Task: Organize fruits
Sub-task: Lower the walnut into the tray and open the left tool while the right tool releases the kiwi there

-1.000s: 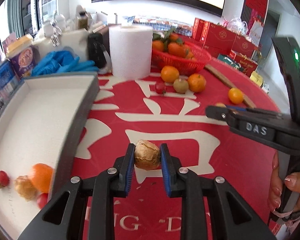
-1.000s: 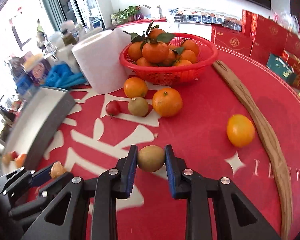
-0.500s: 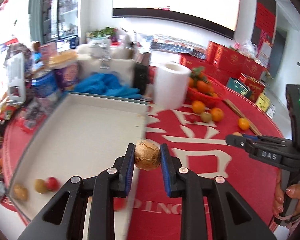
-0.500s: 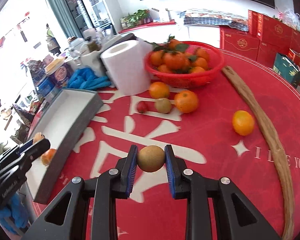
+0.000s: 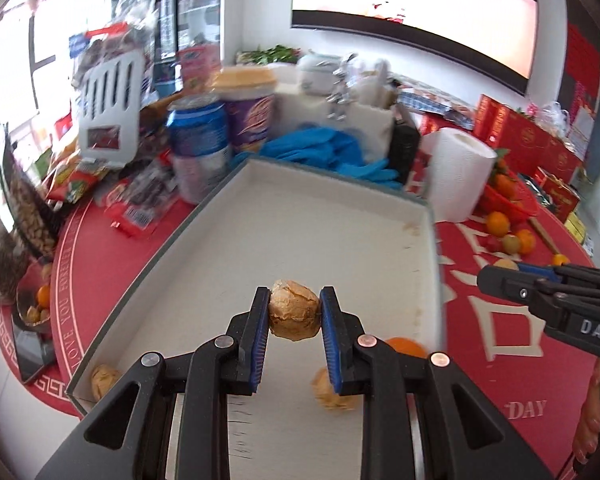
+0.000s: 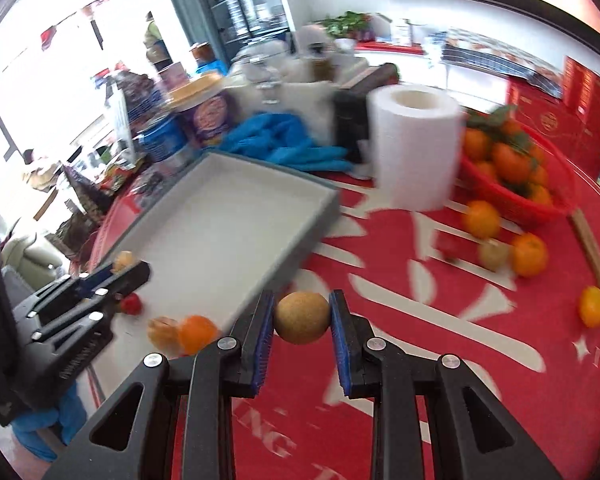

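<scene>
The left tongs (image 5: 294, 316) clamp a wrinkled tan papery fruit (image 5: 294, 315) above the shallow white grey-rimmed tray (image 5: 320, 236); the right tongs (image 6: 302, 318) clamp a smooth round brownish-green fruit (image 6: 302, 317) over the red-clothed bench (image 6: 440, 344), beside the tray's edge.

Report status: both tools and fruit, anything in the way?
Left tool shut on wrinkled fruit, over tray. Right tool shut on smooth brown fruit, beside tray. Path clear.

Tray (image 6: 320, 208) left of paper roll (image 6: 414, 144) — basket (image 6: 556, 200) to the roll's right, gloves (image 6: 284, 140) behind the tray.
</scene>
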Tool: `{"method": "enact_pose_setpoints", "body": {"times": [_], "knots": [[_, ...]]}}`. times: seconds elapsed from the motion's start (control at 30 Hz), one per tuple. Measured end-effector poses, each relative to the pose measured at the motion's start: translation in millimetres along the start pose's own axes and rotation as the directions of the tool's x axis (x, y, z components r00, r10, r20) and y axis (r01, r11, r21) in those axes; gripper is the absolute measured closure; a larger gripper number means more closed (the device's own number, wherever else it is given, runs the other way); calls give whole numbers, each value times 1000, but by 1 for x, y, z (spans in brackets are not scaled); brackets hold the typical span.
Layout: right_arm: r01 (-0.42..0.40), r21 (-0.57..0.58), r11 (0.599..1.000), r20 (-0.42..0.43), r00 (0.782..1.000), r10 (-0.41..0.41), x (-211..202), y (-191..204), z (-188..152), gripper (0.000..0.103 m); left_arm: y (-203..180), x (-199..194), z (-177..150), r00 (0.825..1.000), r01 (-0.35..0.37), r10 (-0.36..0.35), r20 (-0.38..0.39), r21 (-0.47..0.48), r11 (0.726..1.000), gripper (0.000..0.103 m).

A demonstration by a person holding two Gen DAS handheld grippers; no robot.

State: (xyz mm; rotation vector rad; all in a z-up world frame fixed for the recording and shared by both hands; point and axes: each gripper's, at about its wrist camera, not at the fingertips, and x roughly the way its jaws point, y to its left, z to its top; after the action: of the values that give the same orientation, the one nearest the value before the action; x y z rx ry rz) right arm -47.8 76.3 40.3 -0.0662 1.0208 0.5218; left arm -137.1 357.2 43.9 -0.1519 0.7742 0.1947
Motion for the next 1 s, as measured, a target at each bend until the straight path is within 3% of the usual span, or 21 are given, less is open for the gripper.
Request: {"method": "enact_pose_setpoints", "body": {"times": [0.27, 0.43, 0.9, 0.97, 1.0], "knots": [[-28, -56, 998, -35, 999, 26, 36, 38, 13, 75, 16, 22, -12, 999, -19, 16, -50, -60, 998, 76], [-22, -66, 998, -65, 998, 18, 56, 45, 16, 75, 16, 21, -13, 999, -27, 24, -41, -64, 998, 76], [-14, -91, 996, -71, 997, 8, 62, 54, 20, 75, 16, 22, -12, 998, -39, 37, -50, -59, 997, 75], [-19, -95, 995, -76, 997, 12, 63, 56, 21, 75, 15, 21, -12, 998, -42, 39, -45, -56, 998, 69], [-22, -95, 995, -78, 997, 15, 64, 56, 21, 75, 14, 20, -12, 998, -41, 39, -45, -51, 998, 60]]}}
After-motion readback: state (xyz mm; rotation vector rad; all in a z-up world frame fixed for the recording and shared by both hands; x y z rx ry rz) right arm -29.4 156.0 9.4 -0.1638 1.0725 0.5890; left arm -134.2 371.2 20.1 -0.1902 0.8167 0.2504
